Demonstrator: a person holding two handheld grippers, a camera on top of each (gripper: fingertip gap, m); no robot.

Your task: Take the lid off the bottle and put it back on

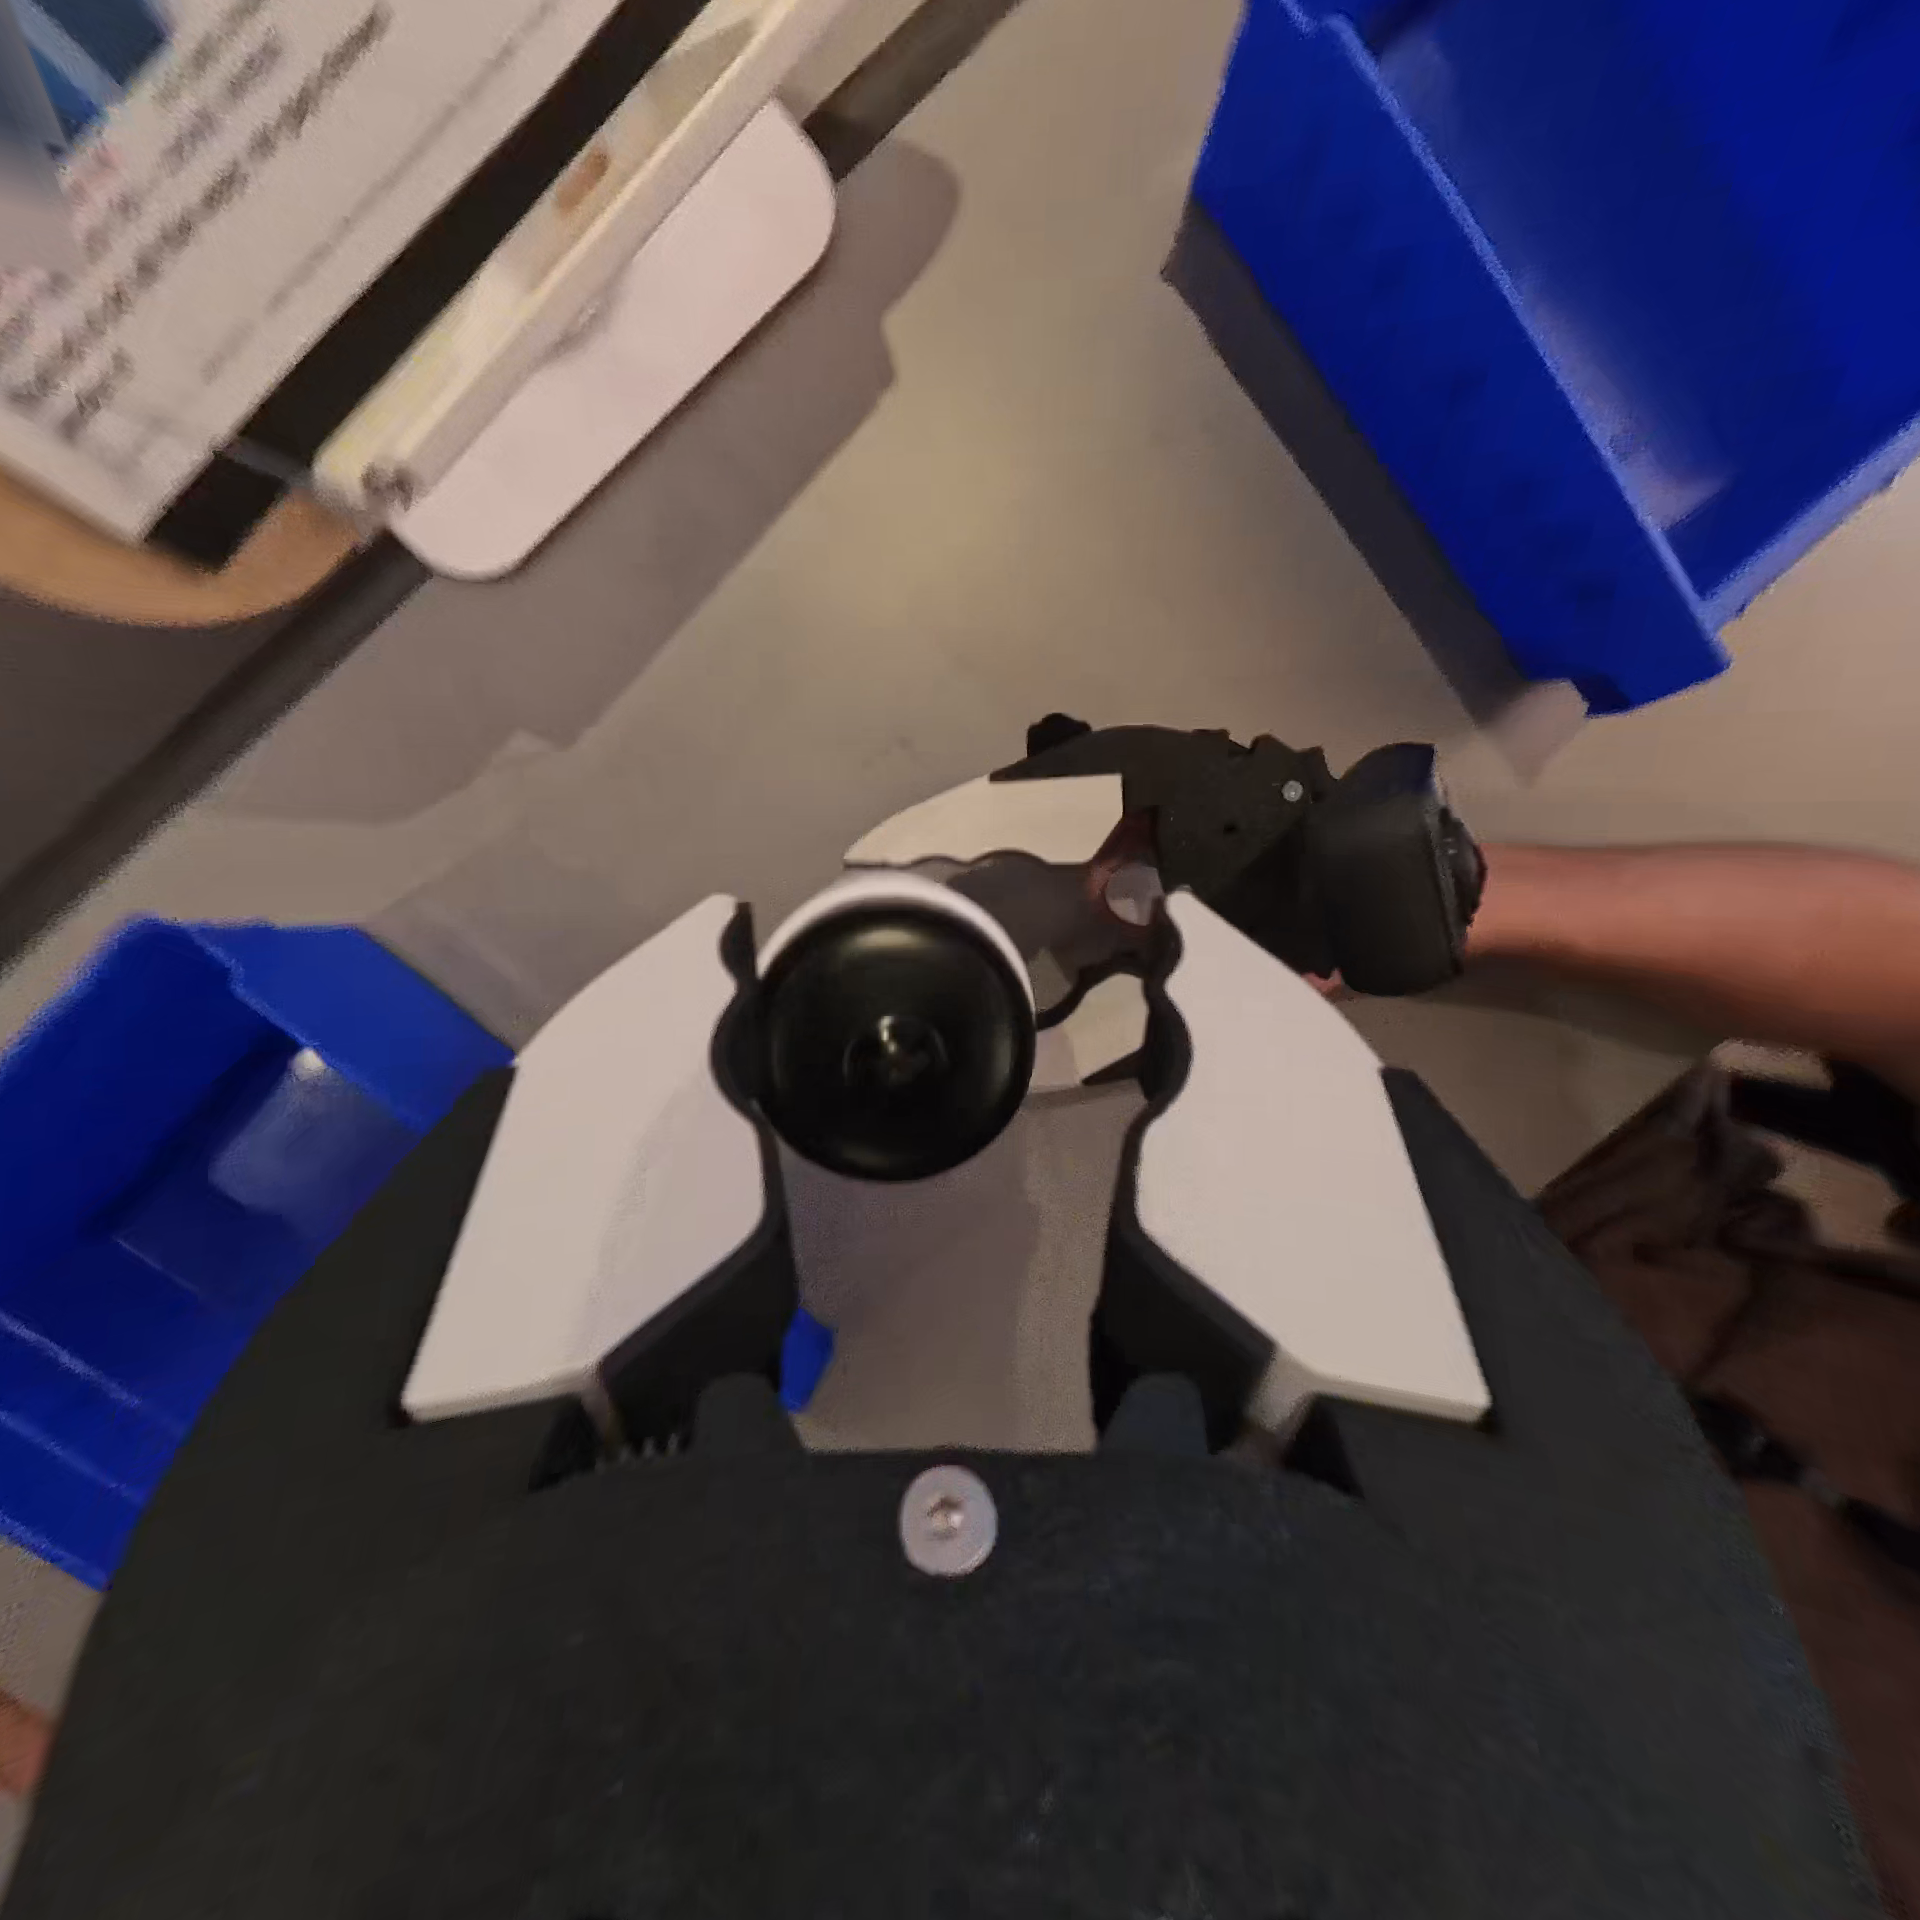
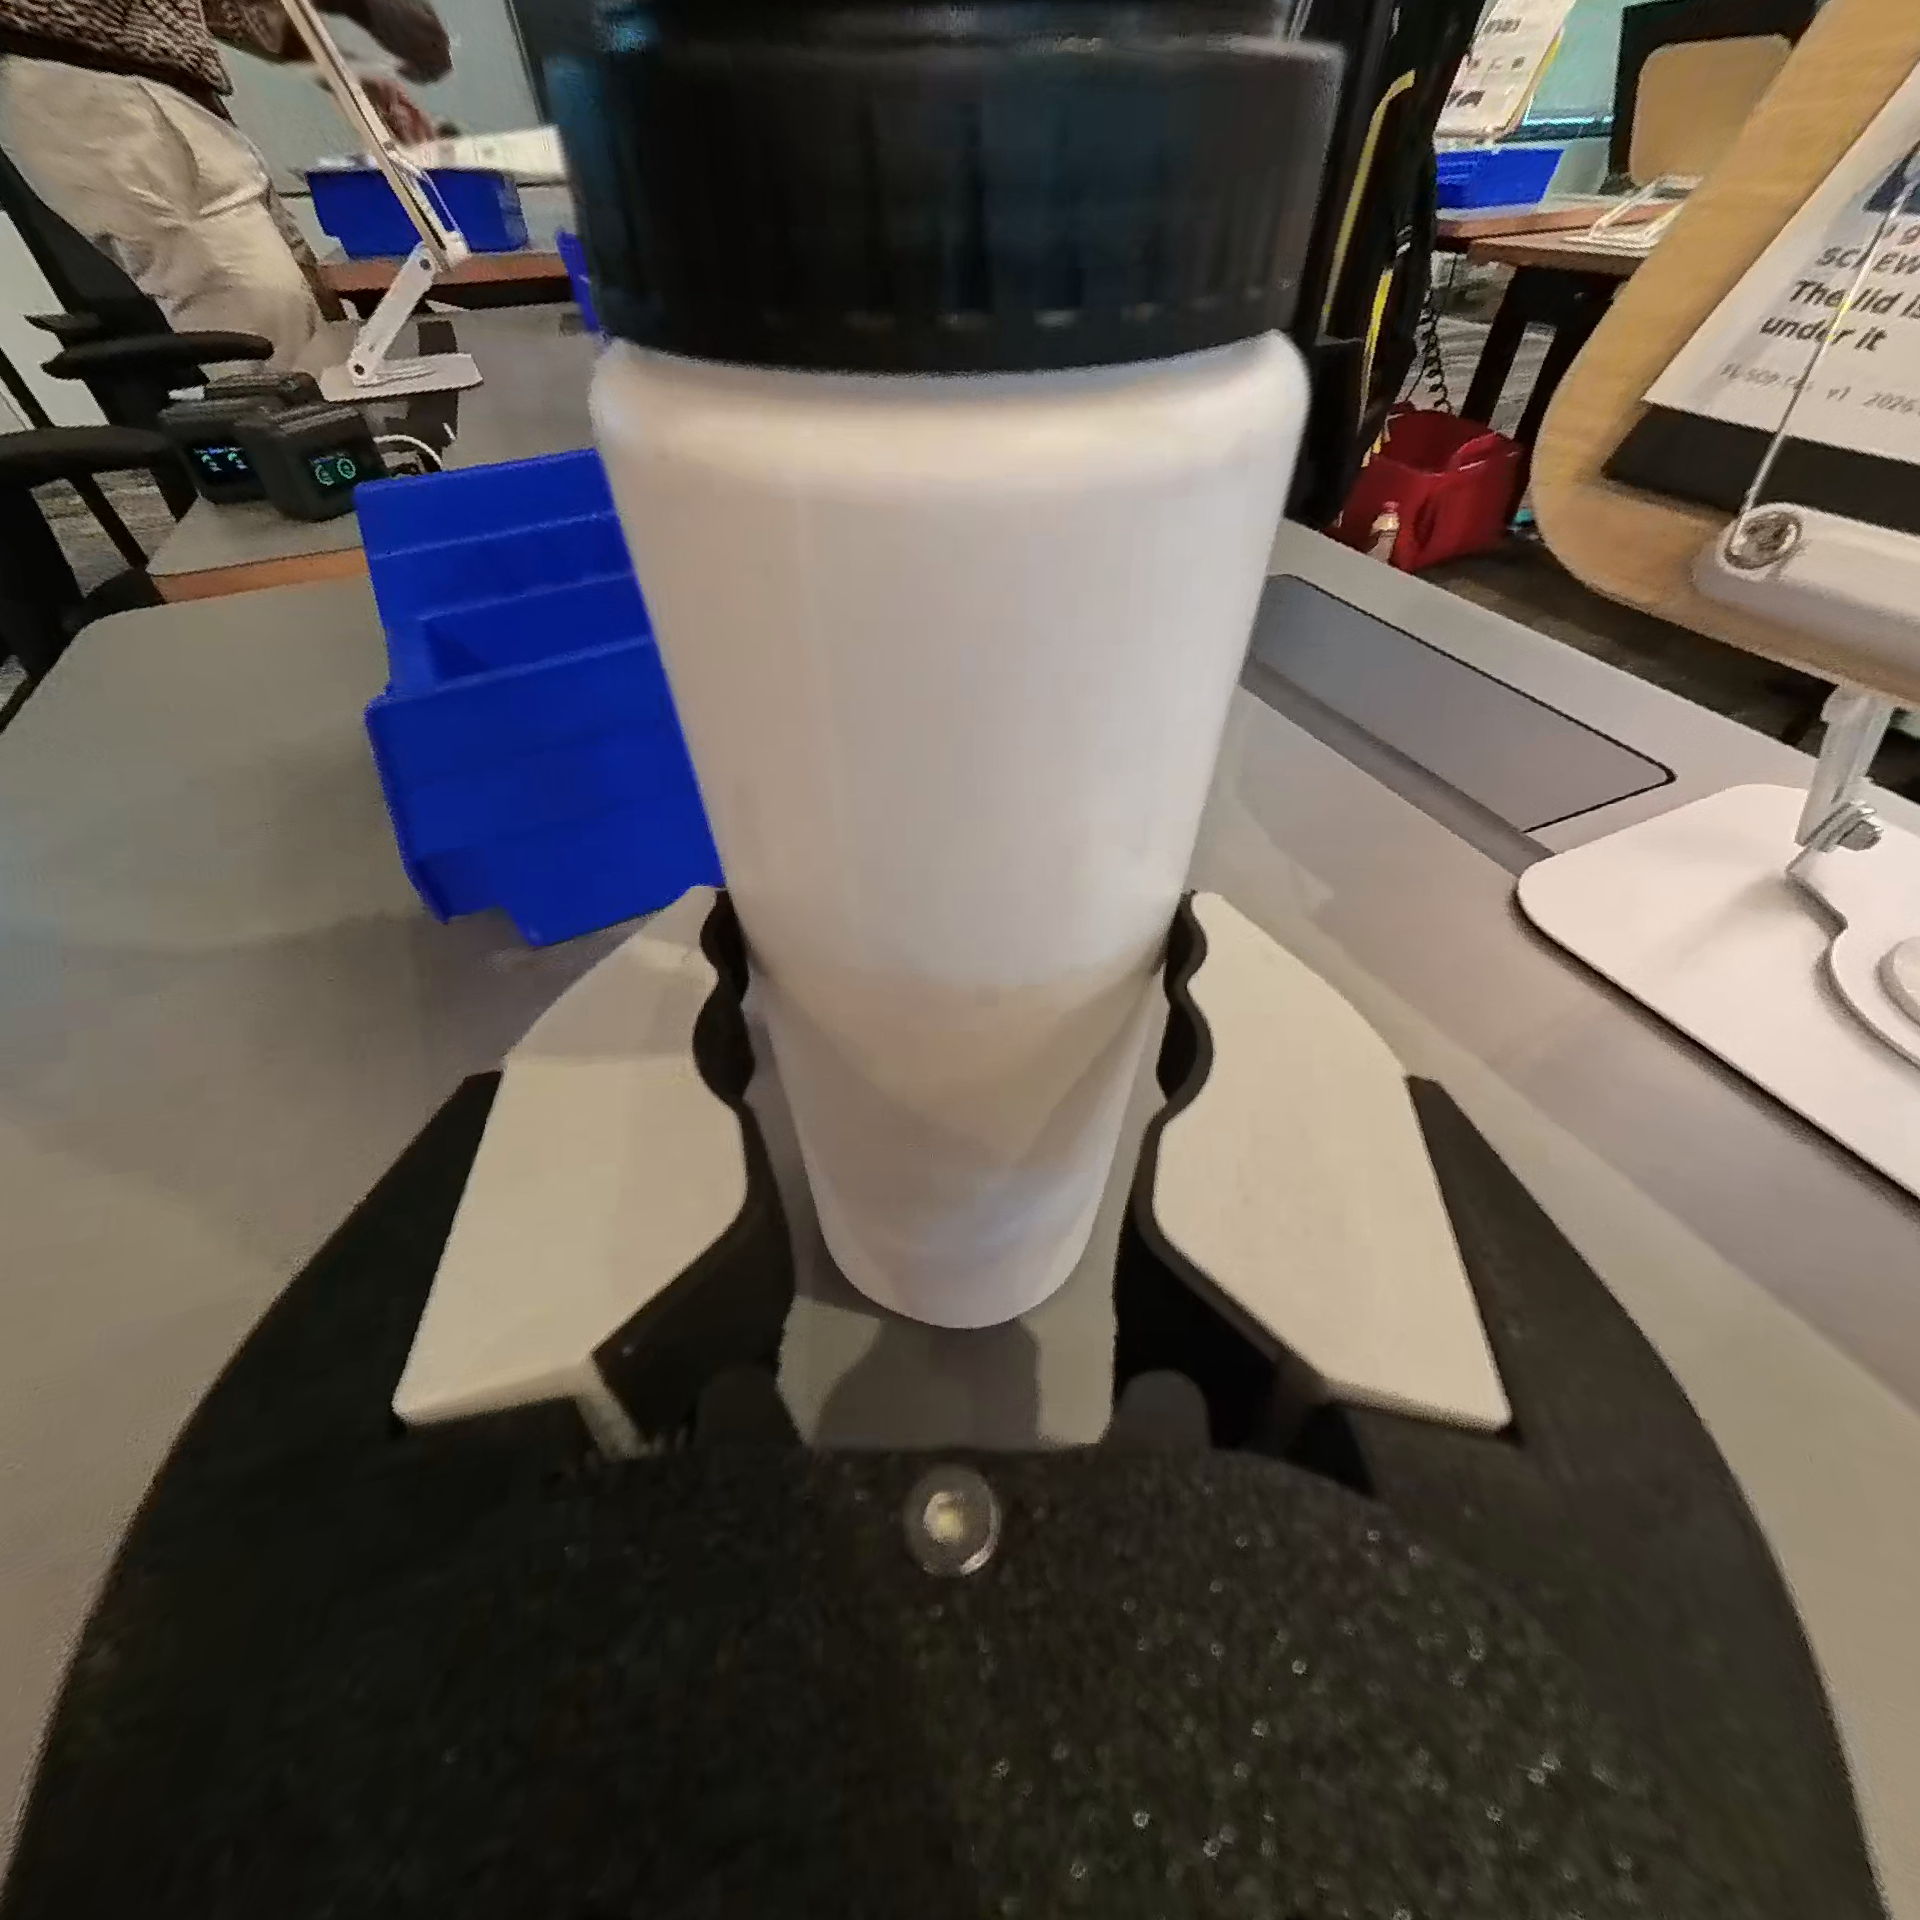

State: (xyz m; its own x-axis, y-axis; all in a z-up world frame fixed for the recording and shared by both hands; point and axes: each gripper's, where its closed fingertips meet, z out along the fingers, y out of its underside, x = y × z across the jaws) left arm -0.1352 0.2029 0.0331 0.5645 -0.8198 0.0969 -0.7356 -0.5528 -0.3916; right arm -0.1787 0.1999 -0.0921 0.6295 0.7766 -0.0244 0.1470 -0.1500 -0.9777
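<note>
A white cylindrical plastic bottle (image 2: 935, 727) with a black ribbed screw lid (image 2: 935, 177) is seen standing upright on the grey worktop (image 2: 208, 831), the lid seated on its neck. The right claw (image 2: 951, 997) is closed on the lower body of the bottle, with both black wavy pads (image 2: 722, 1018) pressed against its sides. From above, the left claw (image 1: 951, 987) is held over the lid (image 1: 888, 1049); its left pad is touching the lid's edge, while its right pad stands clear of it, so the lid is not gripped. A blue plastic bin (image 2: 520, 707) is set on the worktop just left of the bottle, and a white stand base (image 2: 1662, 935) lies to the right.
</note>
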